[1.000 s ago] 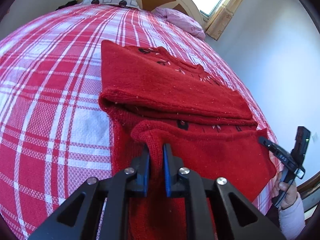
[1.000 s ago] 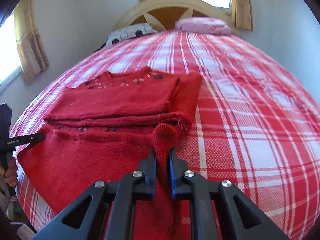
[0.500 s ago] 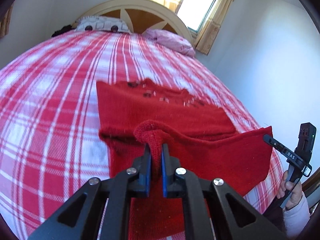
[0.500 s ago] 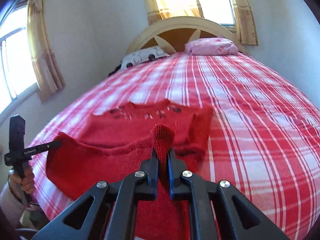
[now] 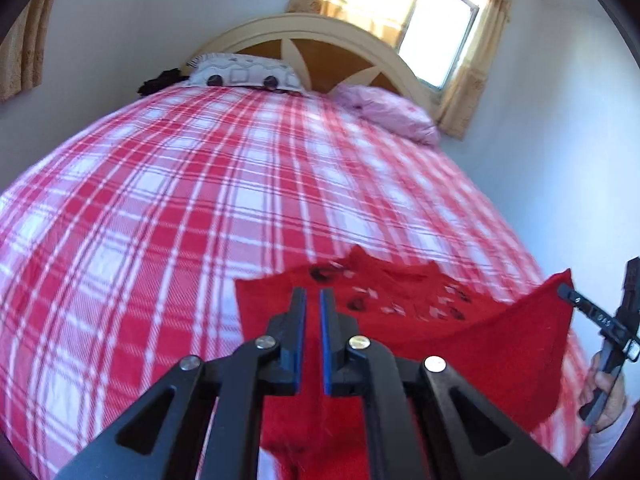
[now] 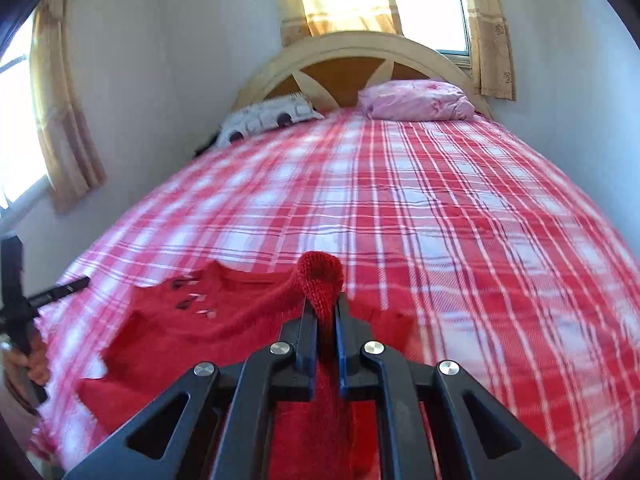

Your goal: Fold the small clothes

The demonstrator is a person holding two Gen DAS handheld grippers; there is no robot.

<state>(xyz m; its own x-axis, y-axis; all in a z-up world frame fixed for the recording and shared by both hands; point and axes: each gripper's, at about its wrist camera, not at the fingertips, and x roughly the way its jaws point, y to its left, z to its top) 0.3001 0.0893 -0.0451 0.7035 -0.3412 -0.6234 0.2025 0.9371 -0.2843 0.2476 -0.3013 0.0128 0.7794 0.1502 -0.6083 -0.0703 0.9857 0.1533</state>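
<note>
At the foot of the plaid bed (image 6: 440,208), the red knit sweater (image 6: 208,320) hangs lifted by its hem. Right gripper (image 6: 323,312) is clamped on a bunched corner; left gripper (image 5: 311,308) looks slightly parted, can't tell if it's holding any fabric.

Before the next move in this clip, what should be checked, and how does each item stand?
1. Right gripper clamped on the red sweater: ok.
2. Left gripper gripping the sweater: cannot tell; no cloth shows above its tips.
3. Sweater's neckline end resting on the bedspread: ok.
4. Bedspread beyond the sweater free of clutter: ok; the pillows sit far off at the headboard.
</note>
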